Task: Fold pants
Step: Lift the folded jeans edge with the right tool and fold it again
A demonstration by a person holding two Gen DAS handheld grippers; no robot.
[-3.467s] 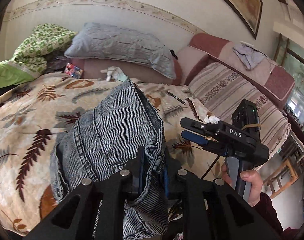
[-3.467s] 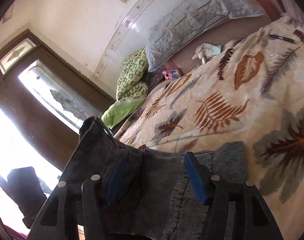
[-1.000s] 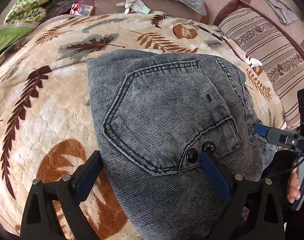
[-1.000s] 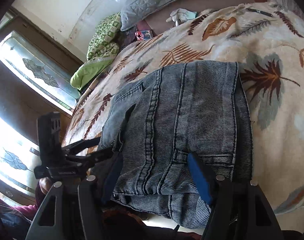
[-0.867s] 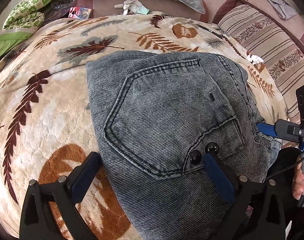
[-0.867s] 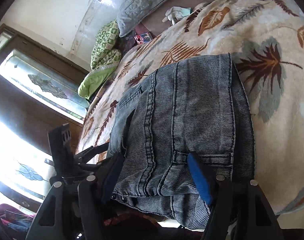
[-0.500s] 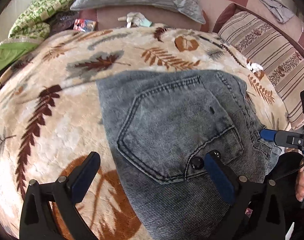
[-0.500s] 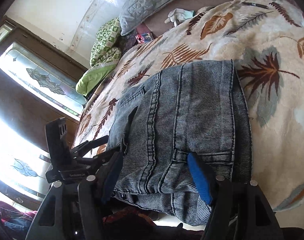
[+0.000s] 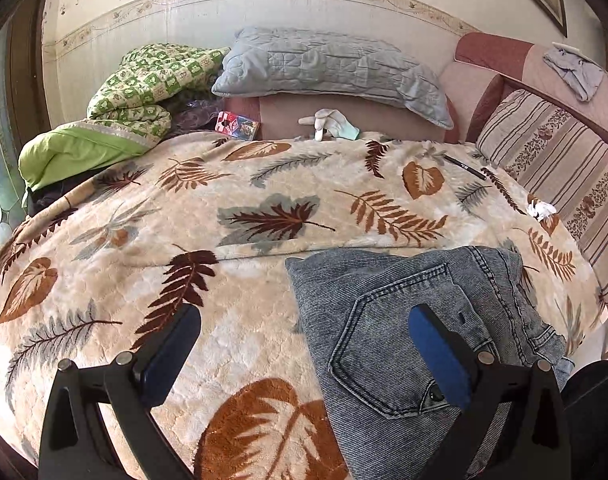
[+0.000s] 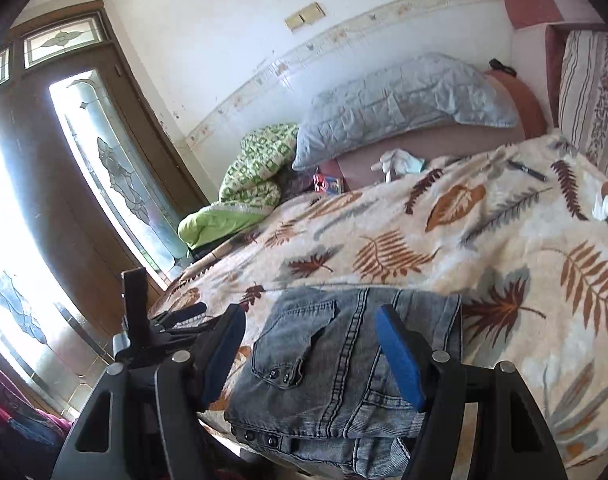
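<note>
The grey-blue denim pants point(image 9: 419, 344) lie folded into a compact stack near the front edge of the leaf-print blanket point(image 9: 264, 216), back pocket up. They also show in the right wrist view point(image 10: 343, 368). My left gripper point(image 9: 304, 356) is open and empty, raised a little above the blanket, its right pad over the pants' pocket. My right gripper point(image 10: 309, 354) is open and empty just above the stack. The left gripper also shows at the left of the right wrist view point(image 10: 160, 328).
A grey pillow point(image 9: 327, 64), a green quilt point(image 9: 144, 92) and a white glove point(image 9: 331, 124) lie at the back. A black pen point(image 9: 463, 167) and a white scrap point(image 9: 541, 210) lie at the right, beside the striped sofa back point(image 9: 559, 160). A glazed door point(image 10: 64, 184) stands at the left.
Both grippers have drawn back and up from the folded pants, which stay lying on the blanket. Both views now take in more of the room.
</note>
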